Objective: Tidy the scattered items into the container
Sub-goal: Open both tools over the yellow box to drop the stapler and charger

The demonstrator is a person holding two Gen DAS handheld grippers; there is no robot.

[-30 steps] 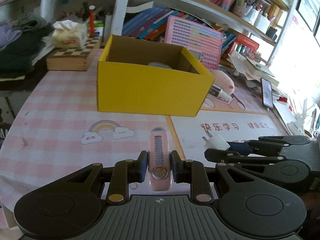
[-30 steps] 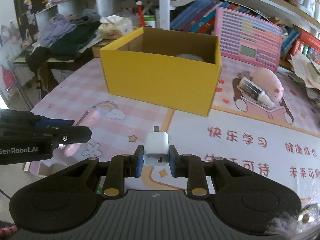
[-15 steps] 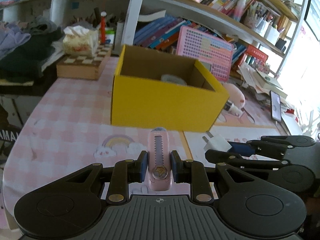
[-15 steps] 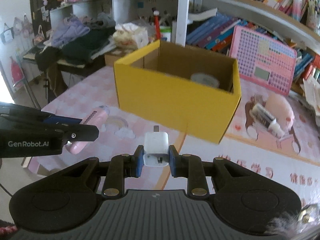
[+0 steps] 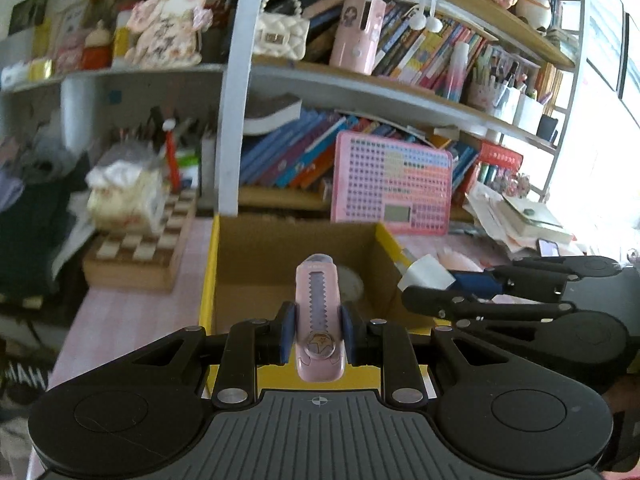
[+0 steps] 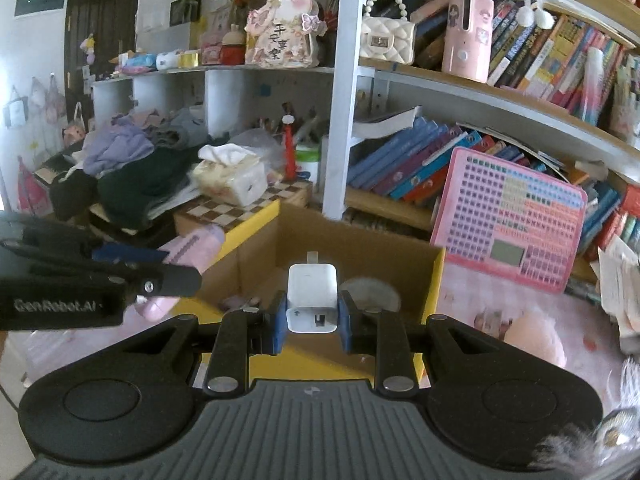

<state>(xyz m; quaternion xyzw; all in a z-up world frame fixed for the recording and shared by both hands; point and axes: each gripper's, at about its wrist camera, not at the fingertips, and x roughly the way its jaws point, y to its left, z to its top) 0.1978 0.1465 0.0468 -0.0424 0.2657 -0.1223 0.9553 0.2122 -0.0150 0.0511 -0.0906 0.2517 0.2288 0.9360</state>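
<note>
Cutter [image 5: 319, 312] and charger [image 6: 313, 298] clamped in left [image 5: 318, 334] and right gripper [image 6: 312, 326], both above yellow box [image 5: 208, 280]; next, probably just let go.

Yellow box [image 5: 208, 280]: front wall mostly hidden behind left gripper [image 5: 318, 330]. Round item [image 6: 370, 290] inside partly hidden, can't ID. Left shelf blurred.

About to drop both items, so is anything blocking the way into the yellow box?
Nothing visible does. The pink utility knife and white charger hang over the yellow box's open top; only a round tape roll lies inside.
</note>
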